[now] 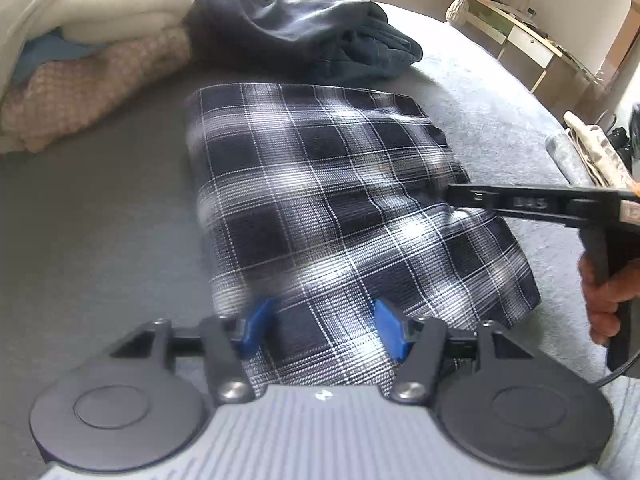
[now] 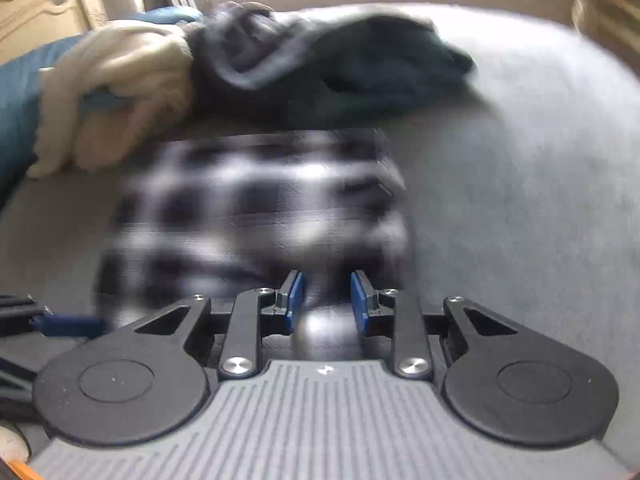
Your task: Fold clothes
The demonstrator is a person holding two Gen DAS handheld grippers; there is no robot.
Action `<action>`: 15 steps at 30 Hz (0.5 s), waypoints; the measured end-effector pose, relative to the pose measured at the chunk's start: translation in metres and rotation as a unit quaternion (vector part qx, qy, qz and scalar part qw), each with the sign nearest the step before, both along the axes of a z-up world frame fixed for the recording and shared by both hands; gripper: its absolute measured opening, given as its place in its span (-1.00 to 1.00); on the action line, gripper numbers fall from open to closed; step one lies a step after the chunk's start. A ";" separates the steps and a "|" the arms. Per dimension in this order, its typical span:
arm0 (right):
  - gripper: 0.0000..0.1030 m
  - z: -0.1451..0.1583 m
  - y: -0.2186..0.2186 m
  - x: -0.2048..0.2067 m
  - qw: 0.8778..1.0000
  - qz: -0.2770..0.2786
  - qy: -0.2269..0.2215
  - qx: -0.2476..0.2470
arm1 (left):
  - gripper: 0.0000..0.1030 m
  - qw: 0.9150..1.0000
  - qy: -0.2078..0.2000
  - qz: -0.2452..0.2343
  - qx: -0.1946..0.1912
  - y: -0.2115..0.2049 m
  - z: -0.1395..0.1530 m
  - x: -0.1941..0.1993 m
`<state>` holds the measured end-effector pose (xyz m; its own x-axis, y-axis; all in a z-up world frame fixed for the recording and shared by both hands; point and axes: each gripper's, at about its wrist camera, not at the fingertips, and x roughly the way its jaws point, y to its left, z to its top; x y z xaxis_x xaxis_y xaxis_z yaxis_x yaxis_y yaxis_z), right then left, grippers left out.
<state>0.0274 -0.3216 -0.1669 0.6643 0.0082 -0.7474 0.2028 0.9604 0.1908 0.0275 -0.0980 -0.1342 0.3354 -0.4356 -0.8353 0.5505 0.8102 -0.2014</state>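
Observation:
A folded navy-and-white plaid garment [image 1: 328, 208] lies flat on the grey bed cover [image 1: 100, 240]. My left gripper [image 1: 322, 326] is open, its blue pads [image 1: 256, 324] spread over the garment's near edge, holding nothing. My right gripper [image 2: 326, 300] is open and empty at the near edge of the blurred plaid garment [image 2: 256, 208]. In the left wrist view the right gripper's black finger [image 1: 500, 202] reaches in from the right to the garment's right edge.
A dark navy crumpled garment [image 1: 320, 36] lies behind the plaid one. A stack of cream [image 1: 112, 4] and pink knit [image 1: 92, 84] clothes sits at the back left. A desk [image 1: 532, 40] stands beyond the bed at the right.

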 end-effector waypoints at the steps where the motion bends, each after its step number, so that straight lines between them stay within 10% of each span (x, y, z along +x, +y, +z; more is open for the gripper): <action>1: -0.54 0.002 -0.007 -0.004 1.000 -0.014 0.002 0.014 | 0.15 1.000 0.003 -0.001 -0.002 0.000 0.000 0.002; 8: -0.57 0.033 -0.023 0.029 0.997 -0.023 -0.057 0.054 | 0.16 1.000 0.013 -0.006 -0.010 0.004 -0.001 0.006; 15: -0.54 0.001 -0.034 0.081 0.995 -0.056 -0.028 0.073 | 0.15 0.999 0.029 -0.004 -0.041 0.020 0.004 0.014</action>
<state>0.1082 -0.3552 -0.1659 0.7079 0.0375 -0.7054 0.2916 0.8941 0.3401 0.0413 -0.0779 -0.1301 0.2830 -0.5055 -0.8151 0.5419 0.7855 -0.2989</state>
